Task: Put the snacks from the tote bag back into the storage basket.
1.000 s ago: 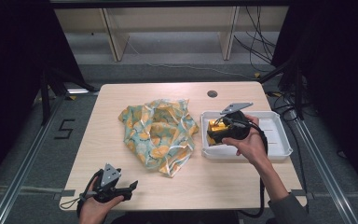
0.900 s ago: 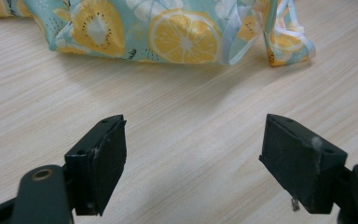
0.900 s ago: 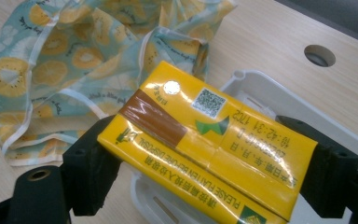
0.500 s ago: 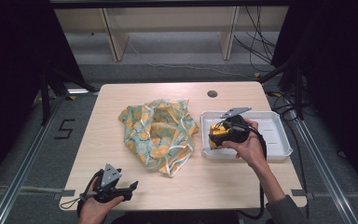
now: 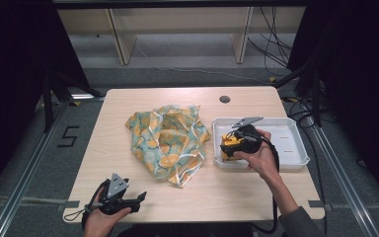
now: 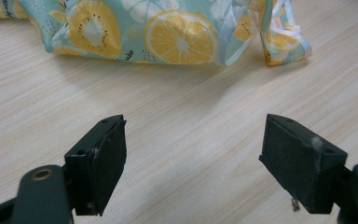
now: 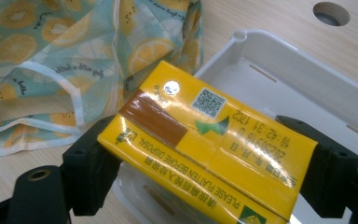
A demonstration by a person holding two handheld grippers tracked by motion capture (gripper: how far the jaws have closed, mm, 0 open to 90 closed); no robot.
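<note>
A yellow drink carton (image 7: 205, 144) sits between the jaws of my right gripper (image 7: 209, 163), which is shut on it. In the high view the right gripper (image 5: 229, 145) holds the carton (image 5: 229, 144) over the left end of a white tray (image 5: 291, 150). A crumpled cloth with a citrus print (image 5: 170, 140) lies in the middle of the table; its near edge shows in the left gripper view as the cloth (image 6: 168, 28). My left gripper (image 5: 137, 200) rests near the table's front left edge, open, its jaws (image 6: 193, 163) wide apart over bare wood.
The wooden table (image 5: 128, 103) has a round cable hole (image 5: 224, 99) at the back right. Wooden shelf legs and cables stand on the floor behind it. A metal rail runs along each side of the table.
My right gripper with the carton has drifted slightly toward the front left of the tray. The left gripper has stayed put.
</note>
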